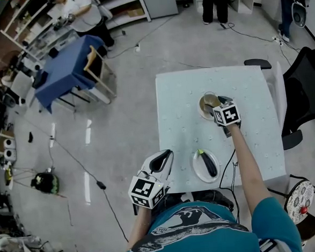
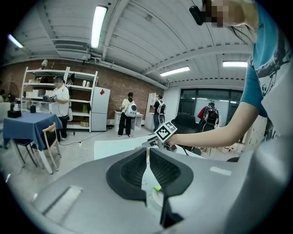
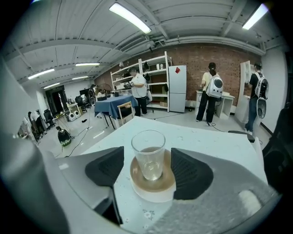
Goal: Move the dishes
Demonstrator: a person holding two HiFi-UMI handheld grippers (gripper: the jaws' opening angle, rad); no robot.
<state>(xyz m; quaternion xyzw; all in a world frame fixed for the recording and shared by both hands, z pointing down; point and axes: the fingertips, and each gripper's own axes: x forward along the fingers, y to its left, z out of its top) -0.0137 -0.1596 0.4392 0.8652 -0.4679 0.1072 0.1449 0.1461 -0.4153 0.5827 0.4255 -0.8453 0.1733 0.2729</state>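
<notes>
saucer (image 3: pixel 161 183) with upright glass (image 3: pixel 149 153) between spread right tongs (image 3: pixel 147 161); eggplant (image 1: pixel 208 165) on plate (image 1: pixel 197 166); left tongs (image 2: pixel 147 151) clenched, empty

**Fig. 1. Arrangement of items on the bench**

A saucer (image 3: pixel 153 186) sits on the far right part of the bench (image 1: pixel 183 105), with a glass (image 3: pixel 149 153) upright on it. A plate (image 1: pixel 197 167) lies near the bench's front edge, well apart from the saucer, and carries an eggplant (image 1: pixel 209 165). The right gripper (image 3: pixel 147 170) reaches in from the near side, one of its jaws on each side of the glass, neither touching it. The left gripper (image 1: pixel 166 155) is at the bench's near left corner, left of the plate.
</notes>
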